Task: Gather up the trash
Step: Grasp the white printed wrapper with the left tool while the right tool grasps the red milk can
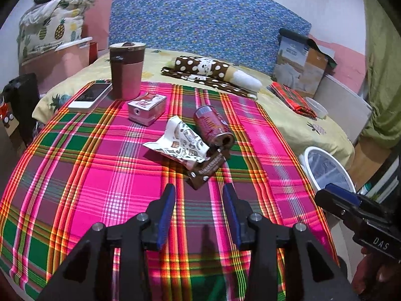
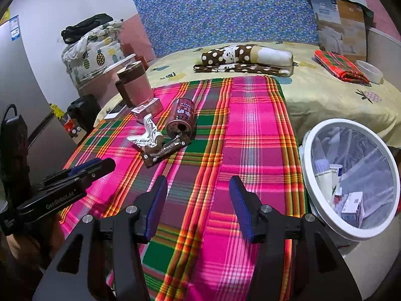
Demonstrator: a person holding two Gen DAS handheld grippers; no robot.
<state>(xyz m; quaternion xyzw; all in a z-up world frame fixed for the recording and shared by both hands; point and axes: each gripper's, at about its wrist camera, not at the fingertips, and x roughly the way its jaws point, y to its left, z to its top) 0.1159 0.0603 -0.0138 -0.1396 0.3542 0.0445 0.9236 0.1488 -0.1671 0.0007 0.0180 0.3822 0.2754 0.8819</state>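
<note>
On my plaid cloth [image 1: 100, 165]: tipped can [image 1: 213, 128], crumpled wrapper [image 1: 180, 143], brown packet [image 1: 206, 169] (touching). My left gripper [image 1: 199, 190] and right gripper [image 2: 198, 183]: both parted, empty. Bin [image 2: 308, 155] beside the bed.

Both wrist views face down-forward over plaid cloth [image 1: 100, 175]; share can [image 1: 213, 128], near.

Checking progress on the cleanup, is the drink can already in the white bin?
No, the can lies on its side on the plaid cloth, apart from the white bin beside the bed.
</note>
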